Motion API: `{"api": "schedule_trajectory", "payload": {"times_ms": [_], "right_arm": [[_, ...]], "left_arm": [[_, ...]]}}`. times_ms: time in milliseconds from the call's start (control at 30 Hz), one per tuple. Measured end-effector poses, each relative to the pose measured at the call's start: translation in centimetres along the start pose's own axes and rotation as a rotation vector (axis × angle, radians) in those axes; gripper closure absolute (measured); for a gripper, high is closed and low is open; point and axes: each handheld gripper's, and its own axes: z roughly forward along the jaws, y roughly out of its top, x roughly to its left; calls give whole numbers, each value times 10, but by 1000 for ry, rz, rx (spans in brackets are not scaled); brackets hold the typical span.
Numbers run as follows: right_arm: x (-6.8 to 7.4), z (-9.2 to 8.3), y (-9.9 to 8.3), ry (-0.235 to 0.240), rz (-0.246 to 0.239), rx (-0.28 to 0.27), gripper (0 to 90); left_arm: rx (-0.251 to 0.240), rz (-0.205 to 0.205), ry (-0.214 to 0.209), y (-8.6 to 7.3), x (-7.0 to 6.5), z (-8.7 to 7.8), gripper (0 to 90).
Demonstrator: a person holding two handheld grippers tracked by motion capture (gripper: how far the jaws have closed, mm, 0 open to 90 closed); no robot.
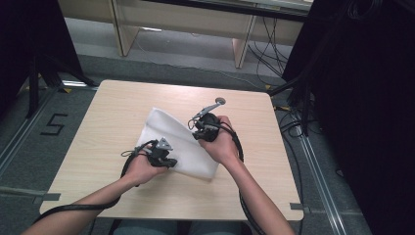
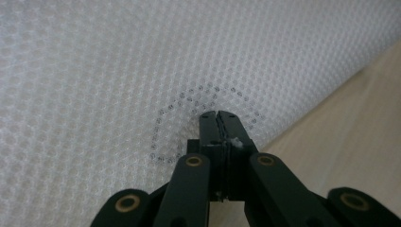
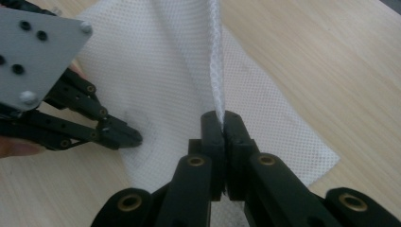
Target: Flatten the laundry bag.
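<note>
A white mesh cloth (image 1: 171, 136) lies on the light wooden table (image 1: 117, 107), with part of it pulled up. My right gripper (image 1: 195, 126) is shut on an edge of that cloth; in the right gripper view the cloth (image 3: 265, 109) rises as a taut fold from between the closed jaws (image 3: 221, 118). My left gripper (image 1: 171, 163) is shut, its tips resting on the cloth's near left part. The left gripper view has the closed tips (image 2: 219, 116) pressing a round dimple into the cloth (image 2: 118, 71). In the right gripper view the left gripper (image 3: 135, 138) touches the flat cloth.
The table's bare wood (image 1: 254, 161) surrounds the cloth on all sides. Black curtains (image 1: 362, 117) stand at the right and far left. Cables (image 1: 293, 122) run over the floor beyond the right edge, and a taped "5" (image 1: 54, 125) marks the floor at the left.
</note>
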Motion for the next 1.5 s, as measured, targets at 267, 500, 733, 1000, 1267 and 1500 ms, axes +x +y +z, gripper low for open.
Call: {"api": "schedule_trajectory", "payload": {"times_ms": [267, 500, 733, 1000, 1267, 1500], "right_arm": [[4, -9, 6, -3, -19, -34, 898], [5, -10, 5, 0, -14, -50, 898], [6, -10, 5, -3, -21, -64, 899], [8, -12, 10, 0, -15, -67, 898], [9, -10, 10, 19, -19, -55, 898], [11, -9, 9, 34, -17, -56, 897]], "left_arm": [[-19, -12, 9, 3, 4, 3, 859], [0, 44, -34, 1, -16, -1, 863], [-2, 42, -24, 6, -17, 6, 869], [-47, 23, 13, 12, -5, 16, 861], [-36, 42, 3, 8, -5, 12, 829], [-31, 67, 2, -2, -6, -11, 822]]}}
